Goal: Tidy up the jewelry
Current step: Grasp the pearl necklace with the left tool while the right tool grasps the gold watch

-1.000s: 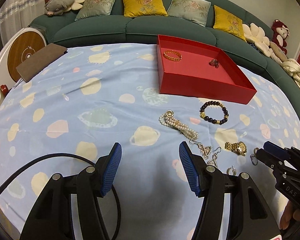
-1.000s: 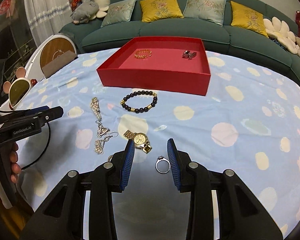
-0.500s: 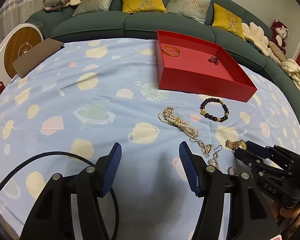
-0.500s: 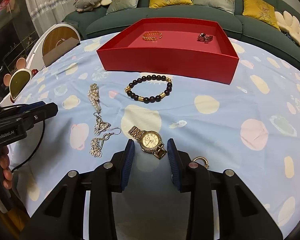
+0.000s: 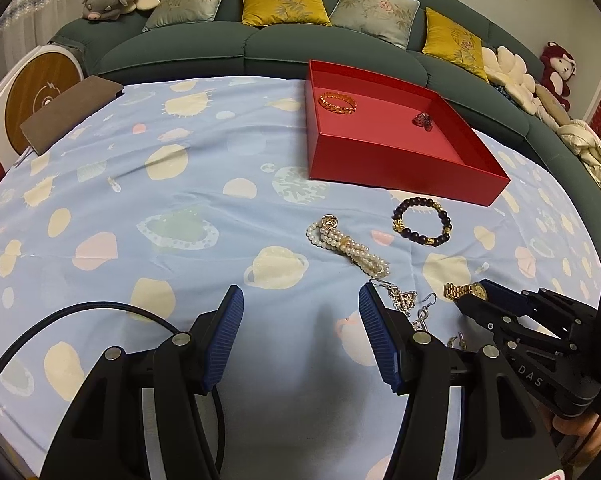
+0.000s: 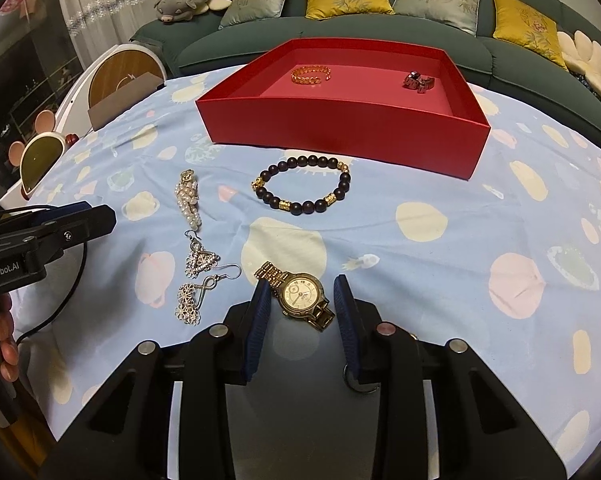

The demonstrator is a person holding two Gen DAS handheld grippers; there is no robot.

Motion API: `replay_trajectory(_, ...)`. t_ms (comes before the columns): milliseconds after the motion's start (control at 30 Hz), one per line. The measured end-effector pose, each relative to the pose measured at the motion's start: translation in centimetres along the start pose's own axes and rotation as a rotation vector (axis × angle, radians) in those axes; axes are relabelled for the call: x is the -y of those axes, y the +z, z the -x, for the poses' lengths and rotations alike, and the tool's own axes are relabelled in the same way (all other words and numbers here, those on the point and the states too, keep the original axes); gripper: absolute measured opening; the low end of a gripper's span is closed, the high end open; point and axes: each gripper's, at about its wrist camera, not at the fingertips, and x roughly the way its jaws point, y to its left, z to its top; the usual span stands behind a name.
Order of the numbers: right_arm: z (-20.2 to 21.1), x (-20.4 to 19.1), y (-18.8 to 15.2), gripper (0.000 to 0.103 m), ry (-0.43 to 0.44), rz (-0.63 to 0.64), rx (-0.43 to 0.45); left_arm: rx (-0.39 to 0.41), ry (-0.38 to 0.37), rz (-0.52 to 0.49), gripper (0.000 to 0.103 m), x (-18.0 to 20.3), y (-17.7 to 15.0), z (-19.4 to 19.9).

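Observation:
A gold watch [image 6: 302, 295] lies on the blue cloth between the open fingers of my right gripper [image 6: 299, 296], which straddles it low over the table. In the left wrist view the watch [image 5: 466, 290] sits at the right gripper's tip. My left gripper [image 5: 300, 320] is open and empty, hovering to the left. A dark bead bracelet [image 6: 342, 184], a pearl bracelet [image 6: 190, 198] and silver earrings [image 6: 198, 276] lie on the cloth. The red tray [image 6: 340, 120] holds a gold bracelet [image 6: 311, 75] and a dark red piece [image 6: 418, 81].
A green sofa [image 5: 260, 40] with cushions curves behind the table. A brown notebook [image 5: 70, 110] lies at the table's far left. A small ring [image 5: 458, 340] lies beside the left gripper's right finger. A round white and wood device [image 6: 116, 76] stands at left.
My right gripper has moved forward from the ring to the gold watch, which now lies between its fingers. The ring has dropped out of the right wrist view. The left gripper barely moved.

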Motion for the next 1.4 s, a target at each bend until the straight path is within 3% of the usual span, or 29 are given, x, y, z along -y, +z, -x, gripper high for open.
replay_trajectory(300,1.8,-0.2,-0.2,0.025,-0.007,-0.02,0.012,-0.017,-0.031,0.016,0.058,1.3,0.8,-1.5)
replay_trajectory(533,3.2,0.1,-0.3,0.025,-0.006,-0.034,0.036,-0.03,-0.075,0.086,0.058,2.1,1.8,-3.7)
replay_trajectory(767,3.6,0.7,-0.5,0.025,-0.004,-0.051,0.04,-0.021,-0.038,0.046,0.057,3.3,2.3,-5.3)
replay_trajectory(967,3.8,0.9,-0.5,0.025,-0.007,-0.058,0.041,-0.011,-0.017,0.038,0.034,3.0,2.2,-5.8)
replay_trajectory(1033,3.9,1.0,-0.6,0.025,-0.006,-0.06,0.043,-0.011,-0.023,0.041,0.016,2.9,2.1,-5.7)
replay_trajectory(1067,4.0,1.0,-0.6,0.025,-0.007,-0.06,0.044,-0.014,-0.025,0.042,0.013,2.8,2.1,-5.7)
replay_trajectory(1400,4.3,0.6,-0.2,0.025,-0.001,-0.054,0.059,0.045,-0.081,0.028,0.008,2.2,1.8,-2.5)
